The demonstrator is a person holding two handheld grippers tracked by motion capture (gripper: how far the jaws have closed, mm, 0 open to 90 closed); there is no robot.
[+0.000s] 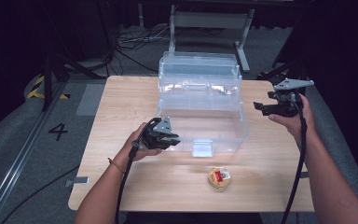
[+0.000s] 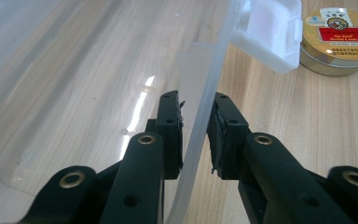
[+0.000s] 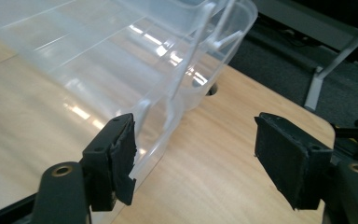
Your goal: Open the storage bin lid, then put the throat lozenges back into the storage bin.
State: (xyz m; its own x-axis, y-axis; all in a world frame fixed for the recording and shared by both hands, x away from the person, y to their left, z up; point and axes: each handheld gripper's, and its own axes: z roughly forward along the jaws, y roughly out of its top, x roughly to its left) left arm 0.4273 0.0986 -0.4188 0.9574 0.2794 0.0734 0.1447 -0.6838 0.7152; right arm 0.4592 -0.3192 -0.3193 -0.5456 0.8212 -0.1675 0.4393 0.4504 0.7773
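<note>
A clear plastic storage box (image 1: 200, 112) stands in the middle of the wooden table with its lid (image 1: 198, 70) raised at the back. My left gripper (image 1: 170, 139) is at the box's front left, and in the left gripper view its jaws (image 2: 198, 100) are shut on the thin front rim (image 2: 209, 88), one pad inside and one outside. The right gripper (image 1: 261, 108) hovers beside the box's right end. Its jaws (image 3: 193, 140) stand wide open with nothing between them, the box's corner (image 3: 168, 112) just past the left pad. A round gold tin (image 1: 219, 178) with a red label lies in front of the box.
The box's white latch (image 1: 202, 147) hangs from its front wall, close to the tin (image 2: 338, 39). The table's far right corner (image 3: 317, 121) is just beyond the right gripper. A grey metal stand (image 1: 209, 21) and cables lie on the floor behind the table.
</note>
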